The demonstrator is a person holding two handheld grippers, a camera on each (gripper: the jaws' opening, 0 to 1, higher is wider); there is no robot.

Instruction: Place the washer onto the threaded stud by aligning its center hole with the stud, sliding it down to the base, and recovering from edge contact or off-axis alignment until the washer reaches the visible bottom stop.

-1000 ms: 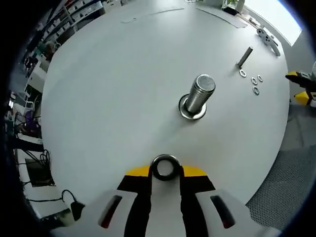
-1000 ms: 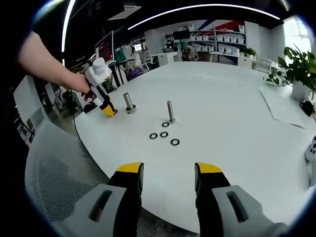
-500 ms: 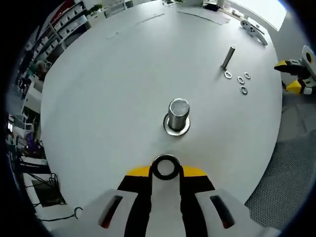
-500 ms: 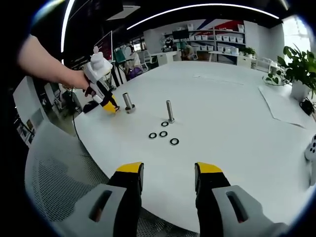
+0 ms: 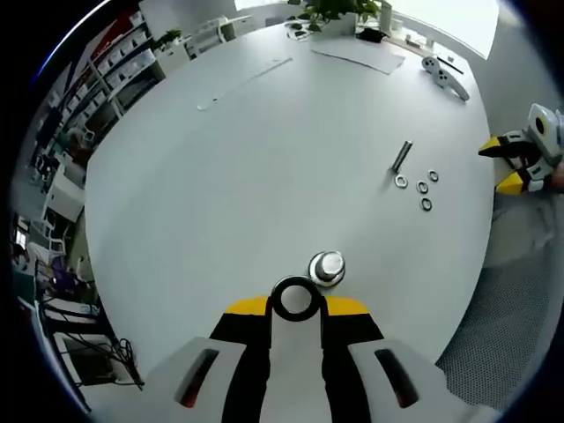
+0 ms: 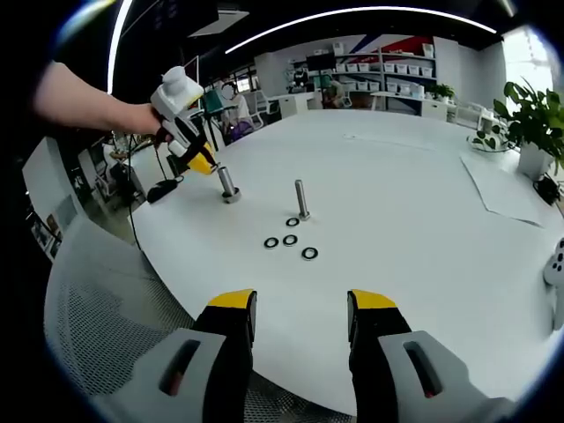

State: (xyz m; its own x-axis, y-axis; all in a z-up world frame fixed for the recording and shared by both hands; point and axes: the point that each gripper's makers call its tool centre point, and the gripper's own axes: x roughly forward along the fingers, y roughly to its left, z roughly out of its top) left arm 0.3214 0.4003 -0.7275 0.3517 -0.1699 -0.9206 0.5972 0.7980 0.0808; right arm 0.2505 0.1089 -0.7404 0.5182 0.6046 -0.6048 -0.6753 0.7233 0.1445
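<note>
The left tool (image 5: 296,304) is gripping a washer (image 5: 295,299) between its closed yellow-tipped jaws, with the ring's hole facing the camera. In the left gripper view the washer is sitting just short of the threaded stud (image 5: 327,267), which is standing upright on the white round desk (image 5: 220,176) and is being seen almost end-on; the washer's rim and the stud's base flange are appearing to overlap, but contact cannot be judged. In the right gripper view the left tool (image 6: 199,160) is hanging just above and beside the top of that same stud (image 6: 228,184), tilted downward, with a person's hand (image 6: 141,119) holding it.

Farther across the desk from the threaded stud, a thinner stud (image 5: 401,157) is standing, and three spare washers (image 5: 423,187) are lying flat close to its foot, with a fourth ring (image 5: 401,181) right at its base. The right tool (image 6: 300,317) is hovering over the desk's near edge, well apart from the thinner stud (image 6: 302,198) and the spare washers (image 6: 290,246); its jaws are standing apart with nothing between them. It is also showing at the desk's edge in the left gripper view (image 5: 511,165). Beyond the thinner stud, a sheet of paper (image 5: 357,55), a potted plant (image 6: 520,132) and a game controller (image 5: 444,73) are resting near the far side of the desk.
</note>
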